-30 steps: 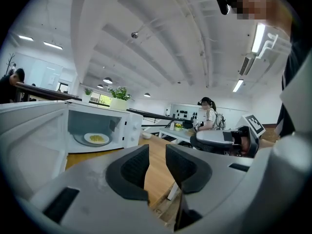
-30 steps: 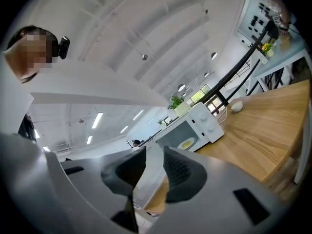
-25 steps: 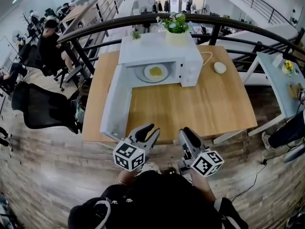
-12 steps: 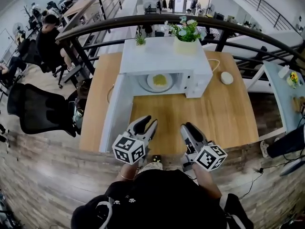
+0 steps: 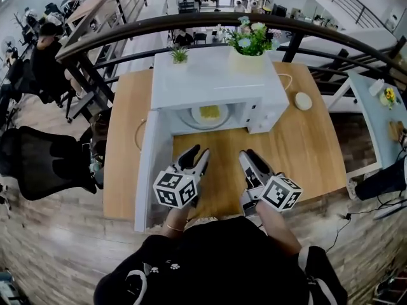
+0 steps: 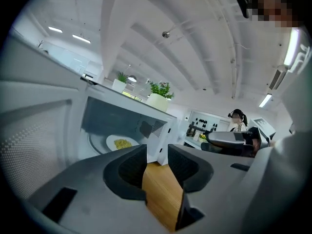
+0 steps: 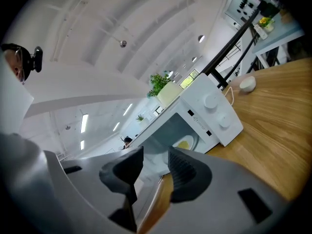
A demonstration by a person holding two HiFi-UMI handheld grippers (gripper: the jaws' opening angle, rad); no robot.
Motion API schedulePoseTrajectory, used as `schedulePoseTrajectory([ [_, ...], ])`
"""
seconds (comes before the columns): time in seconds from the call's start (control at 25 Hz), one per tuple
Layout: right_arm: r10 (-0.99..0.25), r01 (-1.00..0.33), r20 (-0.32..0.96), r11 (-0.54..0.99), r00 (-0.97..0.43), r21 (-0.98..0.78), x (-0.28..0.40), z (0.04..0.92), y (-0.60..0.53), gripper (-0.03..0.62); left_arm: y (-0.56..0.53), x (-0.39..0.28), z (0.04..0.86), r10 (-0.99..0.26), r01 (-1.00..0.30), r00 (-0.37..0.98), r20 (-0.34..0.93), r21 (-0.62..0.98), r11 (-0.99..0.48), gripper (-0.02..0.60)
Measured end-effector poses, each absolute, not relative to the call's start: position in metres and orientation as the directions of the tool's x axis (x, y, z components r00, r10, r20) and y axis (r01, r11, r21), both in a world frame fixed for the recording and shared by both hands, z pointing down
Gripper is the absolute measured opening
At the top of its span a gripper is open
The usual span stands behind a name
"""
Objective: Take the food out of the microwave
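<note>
Microwave (image 5: 216,84) open – plate (image 5: 191,117) of yellow food (image 5: 209,112) inside. Left gripper (image 5: 198,152), right gripper (image 5: 248,154) – jaws spread, empty, closer to microwave than before.

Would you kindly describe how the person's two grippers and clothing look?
The left gripper and right gripper are grey with dark ribbed jaws, each carrying a white cube with black square markers. The person wears a black top and a thin bracelet.
</note>
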State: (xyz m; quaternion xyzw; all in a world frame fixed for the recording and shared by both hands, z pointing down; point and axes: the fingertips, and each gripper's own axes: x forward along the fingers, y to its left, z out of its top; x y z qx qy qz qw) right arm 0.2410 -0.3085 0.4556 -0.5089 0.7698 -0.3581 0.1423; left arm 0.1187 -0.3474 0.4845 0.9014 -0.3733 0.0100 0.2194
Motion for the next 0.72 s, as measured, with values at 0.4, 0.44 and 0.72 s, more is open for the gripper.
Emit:
schedulePoseTrajectory([
  [0.4,-0.874,-0.652,0.248,0.099,-0.418,-0.752,0.237,0.494,-0.35,0.169,-0.375,0.102,0.524,-0.696,-0.711,0.673,0.25,0.478,-0.515,0.126],
  [0.44,-0.873,-0.645,0.251,0.091,-0.418,-0.759,0.236,0.496,-0.356,0.169,-0.379,0.102,0.526,-0.7,-0.716,0.667,0.257,0.481,-0.506,0.13],
  [0.72,-0.86,-0.582,0.275,0.031,-0.429,-0.813,0.238,0.518,-0.387,0.176,-0.401,0.102,0.54,-0.734,-0.765,0.607,0.305,0.474,-0.436,0.15],
])
